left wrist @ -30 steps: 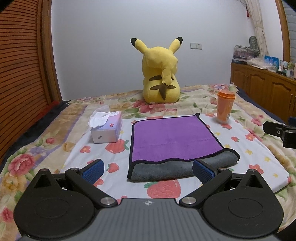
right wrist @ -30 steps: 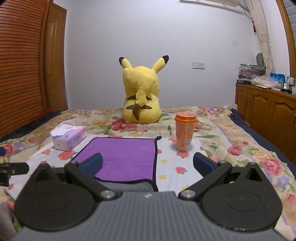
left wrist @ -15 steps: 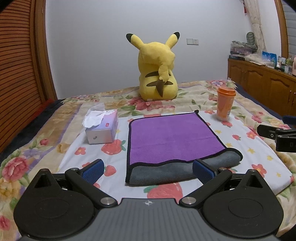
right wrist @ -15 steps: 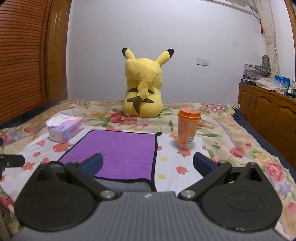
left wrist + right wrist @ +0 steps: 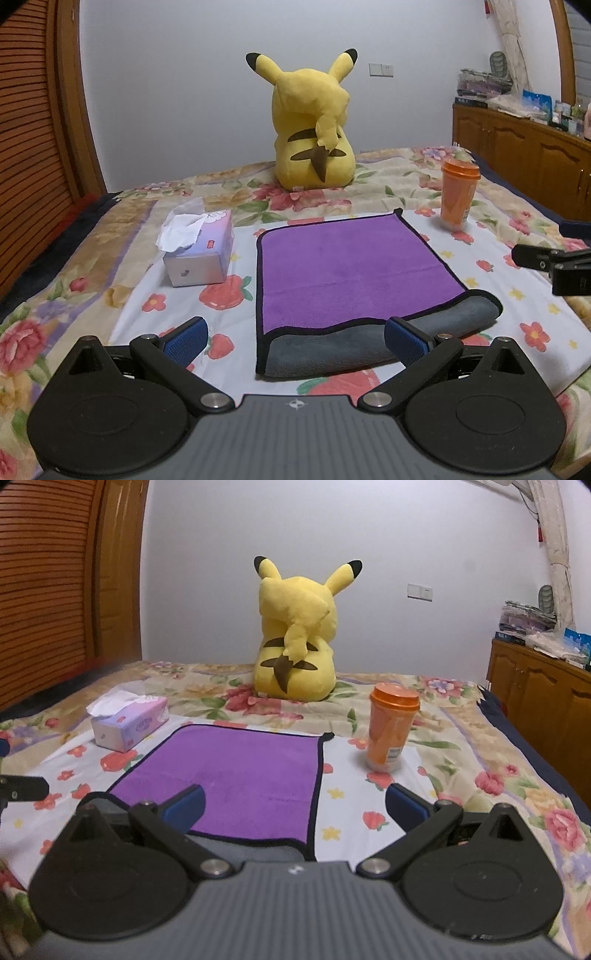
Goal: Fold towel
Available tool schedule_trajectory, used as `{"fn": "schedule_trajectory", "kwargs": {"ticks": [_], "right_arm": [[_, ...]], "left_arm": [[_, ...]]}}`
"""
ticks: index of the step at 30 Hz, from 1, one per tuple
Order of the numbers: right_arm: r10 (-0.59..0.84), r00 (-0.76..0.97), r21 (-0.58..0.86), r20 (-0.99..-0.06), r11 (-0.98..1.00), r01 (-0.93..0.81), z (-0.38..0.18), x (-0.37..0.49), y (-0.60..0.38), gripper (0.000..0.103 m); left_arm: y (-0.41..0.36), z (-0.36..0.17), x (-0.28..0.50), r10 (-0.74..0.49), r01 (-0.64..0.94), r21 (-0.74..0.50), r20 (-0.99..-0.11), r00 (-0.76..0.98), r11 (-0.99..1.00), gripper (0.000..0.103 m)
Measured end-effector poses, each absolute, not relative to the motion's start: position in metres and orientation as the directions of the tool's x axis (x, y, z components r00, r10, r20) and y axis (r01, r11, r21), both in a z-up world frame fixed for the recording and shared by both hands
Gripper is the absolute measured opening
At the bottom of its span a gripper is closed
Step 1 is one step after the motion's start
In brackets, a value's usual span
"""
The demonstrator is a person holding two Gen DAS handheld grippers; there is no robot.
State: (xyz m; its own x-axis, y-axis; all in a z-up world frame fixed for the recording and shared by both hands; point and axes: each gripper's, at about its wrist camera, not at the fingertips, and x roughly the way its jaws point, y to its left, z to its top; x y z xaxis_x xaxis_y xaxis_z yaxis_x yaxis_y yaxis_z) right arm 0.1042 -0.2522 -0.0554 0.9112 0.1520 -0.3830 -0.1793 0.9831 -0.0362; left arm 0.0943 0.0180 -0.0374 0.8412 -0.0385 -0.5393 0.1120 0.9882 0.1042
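A purple towel (image 5: 347,266) with a black hem and a grey underside lies folded on the bed; its near edge shows the grey layer. It also shows in the right wrist view (image 5: 243,771). My left gripper (image 5: 295,338) is open and empty, just in front of the towel's near edge. My right gripper (image 5: 293,806) is open and empty, above the towel's near right corner. The right gripper's tip shows at the right edge of the left wrist view (image 5: 546,258).
A tissue box (image 5: 199,251) sits left of the towel. An orange lidded cup (image 5: 458,192) stands to its right. A yellow Pikachu plush (image 5: 314,125) sits behind. A wooden cabinet (image 5: 524,155) runs along the right wall; slatted wooden doors (image 5: 44,590) are on the left.
Both grippers have shifted slightly and tilted; the scene sits lower in the right view than a second ago. The towel has not moved. Both stay open.
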Motion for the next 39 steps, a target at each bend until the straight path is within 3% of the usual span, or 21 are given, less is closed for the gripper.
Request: {"fn": "schedule_trajectory", "kwargs": {"ticks": [19,25,33,39], "right_arm": [[0.242,0.844,-0.023,-0.478,0.958,-0.287,-0.071,0.141,-0.242,0.103],[0.254,0.824,-0.019,-0.506,0.952,-0.305,-0.077,0.151,-0.239,0.103],[0.253,0.797,-0.01,-0.548,0.951,-0.309,-0.086,0.162,-0.24,0.103],[0.244,0.782,-0.011,-0.574,0.952,-0.305,-0.092,0.168,-0.241,0.103]], "left_arm": [[0.049,-0.065,0.149,-0.035,0.096,0.064,-0.63,0.776,0.993,0.1],[0.055,-0.077,0.162,-0.059,0.109,0.034,-0.664,0.746,0.993,0.09],[0.058,-0.089,0.177,-0.092,0.139,0.01,-0.699,0.709,0.99,0.066],[0.056,-0.092,0.181,-0.131,0.168,-0.015,-0.695,0.707,0.986,0.054]]}}
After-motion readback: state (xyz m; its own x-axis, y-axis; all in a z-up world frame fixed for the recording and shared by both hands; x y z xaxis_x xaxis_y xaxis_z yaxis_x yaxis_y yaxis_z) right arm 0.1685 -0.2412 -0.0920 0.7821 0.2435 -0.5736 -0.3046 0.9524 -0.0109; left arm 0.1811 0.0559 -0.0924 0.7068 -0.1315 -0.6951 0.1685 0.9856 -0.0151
